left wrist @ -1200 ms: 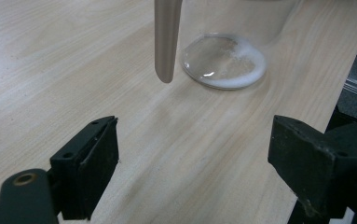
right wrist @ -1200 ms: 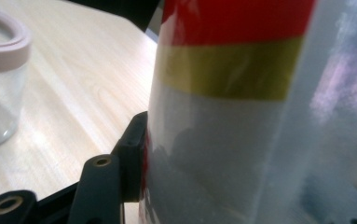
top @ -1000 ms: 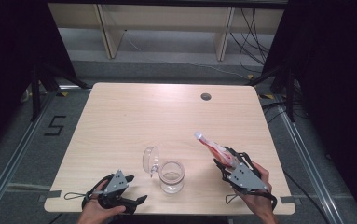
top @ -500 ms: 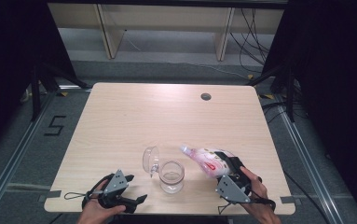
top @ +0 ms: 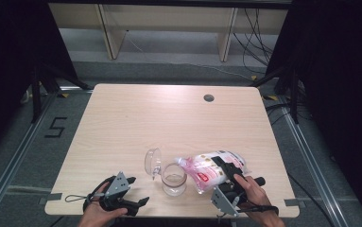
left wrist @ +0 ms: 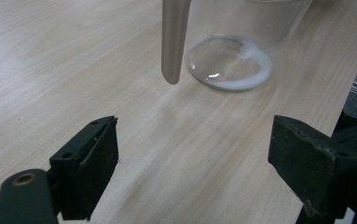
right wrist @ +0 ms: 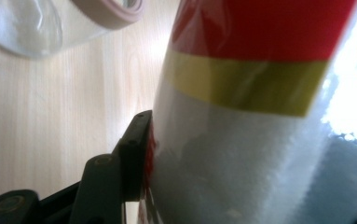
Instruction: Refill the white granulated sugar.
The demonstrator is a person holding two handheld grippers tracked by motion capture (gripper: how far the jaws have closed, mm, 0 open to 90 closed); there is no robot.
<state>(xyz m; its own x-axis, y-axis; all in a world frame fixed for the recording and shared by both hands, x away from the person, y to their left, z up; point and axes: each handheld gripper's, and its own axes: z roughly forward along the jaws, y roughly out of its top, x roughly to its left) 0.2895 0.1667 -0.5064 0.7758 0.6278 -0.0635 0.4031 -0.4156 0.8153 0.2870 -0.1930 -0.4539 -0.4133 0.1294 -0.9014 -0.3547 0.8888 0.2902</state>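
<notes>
We read one sign: a black "5" (top: 56, 127) marked on the floor (top: 37, 156) left of the table (top: 122, 123). The bag (top: 211, 168) on the table carries red and pink print, too small for us to read.

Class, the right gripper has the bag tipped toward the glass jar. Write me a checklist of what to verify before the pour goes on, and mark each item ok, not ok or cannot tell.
1. Bag gripped by the right gripper: ok, a jaw presses its side in the right gripper view.
2. Bag corner over the mouth of the jar: ok, it points at the rim in the high view.
3. Jar lid swung clear of the mouth: ok.
4. Jar upright on the table: ok.
5. Left gripper steadying the jar: not ok, jaws open, apart from it.
6. Bag corner cut open: cannot tell.
</notes>
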